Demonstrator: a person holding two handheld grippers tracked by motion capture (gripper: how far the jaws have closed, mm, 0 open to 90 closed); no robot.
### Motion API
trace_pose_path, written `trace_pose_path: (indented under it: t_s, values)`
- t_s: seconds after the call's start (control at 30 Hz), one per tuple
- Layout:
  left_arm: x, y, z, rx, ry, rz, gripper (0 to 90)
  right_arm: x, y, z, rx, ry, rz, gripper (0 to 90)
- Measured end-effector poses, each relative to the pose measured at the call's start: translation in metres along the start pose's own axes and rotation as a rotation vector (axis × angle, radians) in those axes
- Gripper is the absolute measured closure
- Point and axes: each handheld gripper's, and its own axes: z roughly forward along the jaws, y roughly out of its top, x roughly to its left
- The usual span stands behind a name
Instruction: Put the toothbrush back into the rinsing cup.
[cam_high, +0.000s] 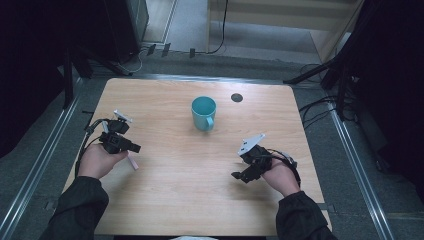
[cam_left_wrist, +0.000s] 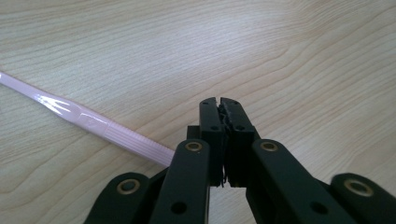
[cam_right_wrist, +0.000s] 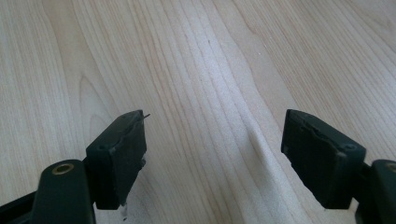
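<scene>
A wooden table seen from above, with a person's two hands reaching in from the near edge, each holding a black claw. A teal mug stands upright near the middle of the table, toward the far side, handle facing the person. The left claw sits at the left edge, its jaws pressed together with nothing between them. A thin pink plastic stick, possibly a toothbrush handle, lies flat on the table just beside that claw, passing under its left side. The right claw hovers at the right, well apart from the mug, jaws spread wide over bare wood. The work appears to be at its start, with the stick not yet picked up. The next move likely calls for the left claw to open, straddle the stick, and close on it.
</scene>
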Motion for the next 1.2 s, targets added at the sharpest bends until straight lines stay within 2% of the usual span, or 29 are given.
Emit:
trace_pose_path:
  t_s: [0.03,0.43,0.77,1.03,1.2]
  values:
    - [0.001,0.000,0.003,0.019,0.007,-0.019,89.2,0.000,0.000,0.000,0.000,-0.002,-0.001,22.4]
    - [0.012,-0.003,0.017,0.094,0.020,-0.104,89.5,0.001,0.000,0.001,0.008,0.001,-0.007,22.5]
    - [0.014,-0.004,0.020,0.113,0.033,-0.129,89.5,0.001,0.000,0.001,0.011,0.002,-0.012,22.5]
    - [0.014,-0.004,0.023,0.129,0.043,-0.122,89.4,0.001,0.000,0.002,0.014,0.009,-0.013,22.5]
    - [0.015,-0.007,0.022,0.146,0.057,-0.135,89.4,0.001,0.000,0.002,0.015,0.009,-0.013,22.5]
